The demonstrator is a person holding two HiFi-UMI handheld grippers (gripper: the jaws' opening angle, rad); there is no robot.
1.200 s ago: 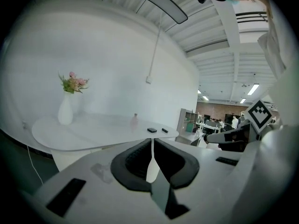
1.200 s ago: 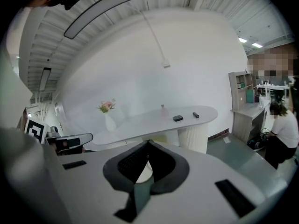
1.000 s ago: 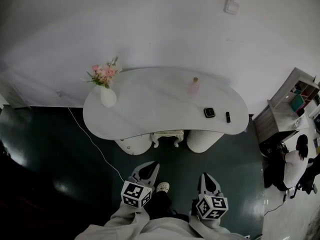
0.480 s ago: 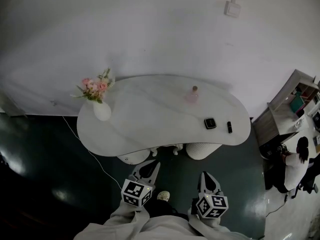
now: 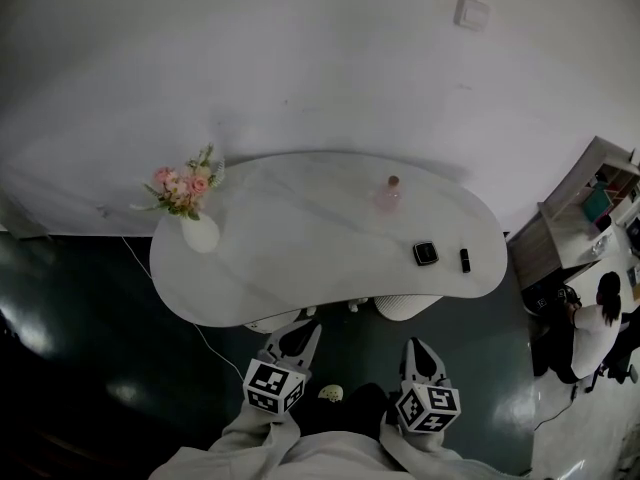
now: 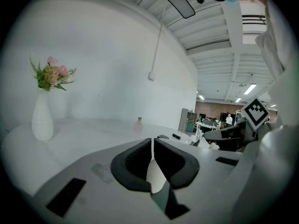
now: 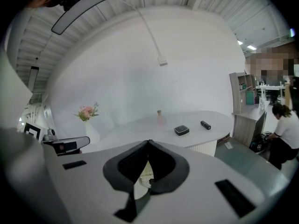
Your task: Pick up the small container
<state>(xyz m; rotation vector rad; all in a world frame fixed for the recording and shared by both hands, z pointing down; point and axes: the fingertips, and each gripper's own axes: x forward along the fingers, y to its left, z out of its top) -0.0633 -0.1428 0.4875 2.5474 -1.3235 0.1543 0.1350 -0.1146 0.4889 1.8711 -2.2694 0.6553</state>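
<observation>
Table (image 5: 300,263), one vase (image 5: 200,234), one bottle (image 5: 388,196), one case (image 5: 425,253)

Pedestals (image 5: 415,306) mostly hidden under tabletop (image 5: 300,248), black item (image 5: 465,260) — too small to identify, shelf (image 5: 595,173) cut off

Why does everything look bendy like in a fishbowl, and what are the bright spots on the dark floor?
Head view: the wide lens bows the wall and table; the spots are pale glare on the shiny floor. Left gripper view: black rounded corners, and the ceiling beams curve. Right gripper view: the same round black frame, the table bent.
</observation>
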